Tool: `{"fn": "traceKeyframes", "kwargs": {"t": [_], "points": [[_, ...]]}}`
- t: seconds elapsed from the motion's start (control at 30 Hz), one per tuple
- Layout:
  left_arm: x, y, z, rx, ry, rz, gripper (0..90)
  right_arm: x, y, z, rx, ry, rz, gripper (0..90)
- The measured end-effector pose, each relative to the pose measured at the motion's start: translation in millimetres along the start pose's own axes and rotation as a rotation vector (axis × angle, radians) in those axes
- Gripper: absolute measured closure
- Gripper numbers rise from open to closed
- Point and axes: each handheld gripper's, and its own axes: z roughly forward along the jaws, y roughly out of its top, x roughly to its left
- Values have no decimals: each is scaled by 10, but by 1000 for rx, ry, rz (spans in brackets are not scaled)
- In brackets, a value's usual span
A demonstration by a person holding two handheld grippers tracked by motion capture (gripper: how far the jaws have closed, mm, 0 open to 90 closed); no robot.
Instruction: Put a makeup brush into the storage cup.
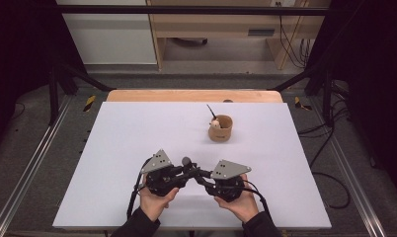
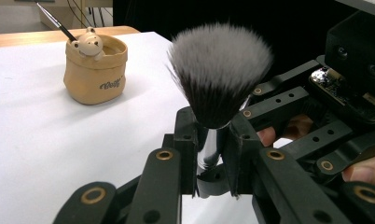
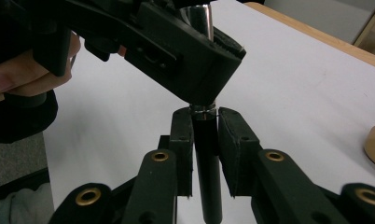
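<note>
A: Makeup brush upright between both grippers, near the front middle of the white table. Left gripper clamped on the shiny metal ferrule just under the bristles. Right gripper set lower, on the black handle, directly beneath the left one's jaws.

B: Right gripper's hold?

A: Pads drawn in close on either side of the handle, near the silver ring; touching on one side, a thin gap apparent on the other. Firm pressing not certain, so cannot tell whether clenched.

B: Materials and shapes?

A: Bristles dense, soft, domed; dark at the root, pale grey at the tip. Ferrule smooth, mirror-like, cylindrical. Handle matte black, round, slim. Jaws flat, black, with brass-coloured rivets. Farther back, a tan cup shaped like a soft pouch, lettered on its front, with a small bear figure on its rim and a thin dark-handled brush leaning out of it.

B: Edges and free room?

A: Cup well apart from both grippers, toward the far right part of the table. Broad bare white surface to the left and ahead. Wooden edge strip beyond the far border; near edge just behind the two hands.
</note>
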Motion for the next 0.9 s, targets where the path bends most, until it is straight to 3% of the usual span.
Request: {"fn": "traceKeyframes", "kwargs": {"t": [0.4, 0.9], "points": [[15, 6, -3, -7, -11, -4, 757, 16, 0, -3, -6, 22, -7, 796], [113, 54, -151, -25, 26, 14, 474, -146, -56, -89, -14, -30, 44, 796]]}}
